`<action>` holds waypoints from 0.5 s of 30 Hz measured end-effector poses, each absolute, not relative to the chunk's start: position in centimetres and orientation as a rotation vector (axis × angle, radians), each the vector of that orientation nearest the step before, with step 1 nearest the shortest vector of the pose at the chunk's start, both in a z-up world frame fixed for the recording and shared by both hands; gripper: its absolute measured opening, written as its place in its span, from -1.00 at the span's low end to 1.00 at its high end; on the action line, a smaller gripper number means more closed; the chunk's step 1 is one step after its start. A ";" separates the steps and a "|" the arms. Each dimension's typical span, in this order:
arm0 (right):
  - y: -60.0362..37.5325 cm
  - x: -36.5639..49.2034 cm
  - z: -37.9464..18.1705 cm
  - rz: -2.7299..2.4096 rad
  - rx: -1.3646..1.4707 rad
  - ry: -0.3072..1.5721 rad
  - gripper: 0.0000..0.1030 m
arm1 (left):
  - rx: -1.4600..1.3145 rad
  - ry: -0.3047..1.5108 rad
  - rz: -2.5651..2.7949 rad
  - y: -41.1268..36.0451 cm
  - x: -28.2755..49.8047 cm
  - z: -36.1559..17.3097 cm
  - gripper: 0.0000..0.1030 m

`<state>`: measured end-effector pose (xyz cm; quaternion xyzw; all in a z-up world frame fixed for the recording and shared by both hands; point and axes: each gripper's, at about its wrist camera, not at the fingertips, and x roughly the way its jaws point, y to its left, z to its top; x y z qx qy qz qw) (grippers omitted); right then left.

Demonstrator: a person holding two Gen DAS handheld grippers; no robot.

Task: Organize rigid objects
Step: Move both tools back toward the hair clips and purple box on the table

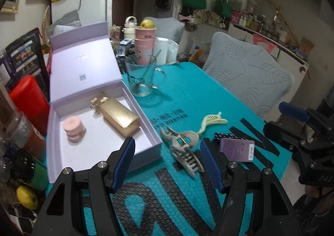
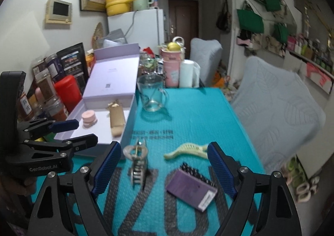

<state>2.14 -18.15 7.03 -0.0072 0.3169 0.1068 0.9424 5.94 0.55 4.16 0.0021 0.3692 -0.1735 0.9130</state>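
Lavender box (image 1: 100, 152) open at left, gold bottle (image 1: 120, 119) inside | loose on teal surface (image 2: 198, 110): grey claw clip (image 1: 183, 148), cream clip (image 2: 185, 150), purple card (image 2: 191, 189) | both tools wide, empty (mid-pick step) | next: close on one clip, carry to box

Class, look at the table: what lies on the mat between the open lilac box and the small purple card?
The grey claw hair clip lies between the lilac box and the purple card; the right wrist view shows it best.
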 end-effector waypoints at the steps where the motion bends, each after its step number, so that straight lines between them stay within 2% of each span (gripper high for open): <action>1: -18.3 2.0 6.7 0.216 -0.004 0.653 0.71 | -0.004 0.764 -0.369 0.5 5.9 4.0 0.25; 15: -21.4 2.5 -0.2 0.135 0.067 0.781 0.75 | -0.035 0.820 -0.484 -2.6 6.3 -1.1 0.25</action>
